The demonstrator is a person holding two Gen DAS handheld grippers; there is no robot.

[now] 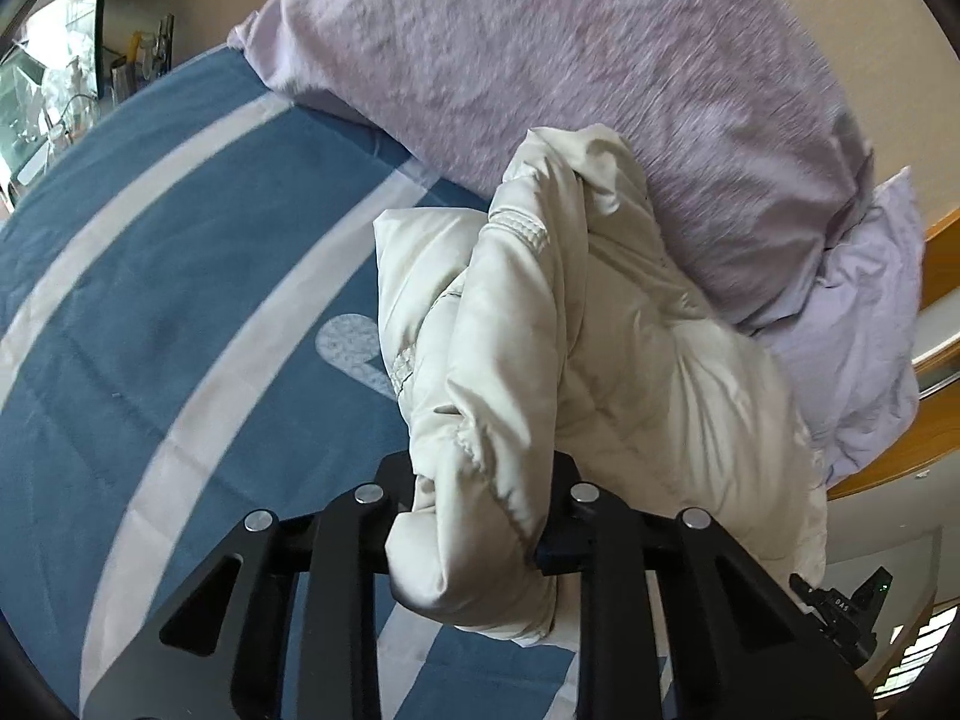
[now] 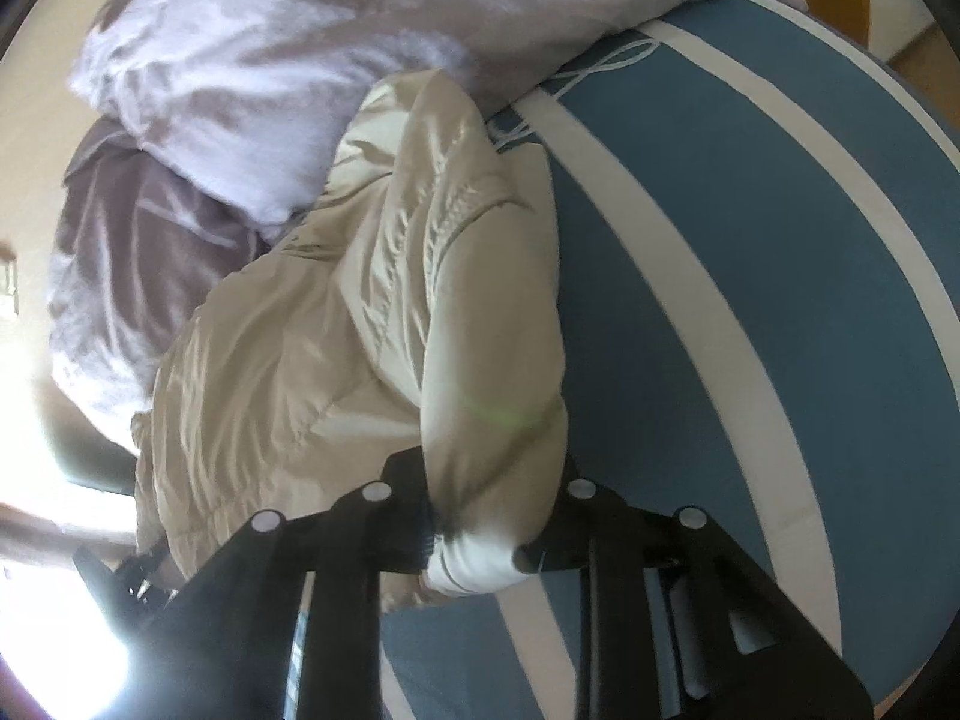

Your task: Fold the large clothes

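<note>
Both grippers pinch the cream puffer jacket [image 1: 540, 324] over the blue striped bedspread [image 1: 180, 276] (lilac pillows beside it): left gripper [image 1: 480, 516] and right gripper [image 2: 486, 516], 2 fingers each, clamped on bunched fabric.

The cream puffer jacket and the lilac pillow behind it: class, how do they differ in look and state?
The cream puffer jacket is glossy and bunched; the lilac pillow is matte and lies plump. The jacket is clamped by both the left gripper and the right gripper; the pillow is untouched. Both rest on the blue striped bed cover.
</note>
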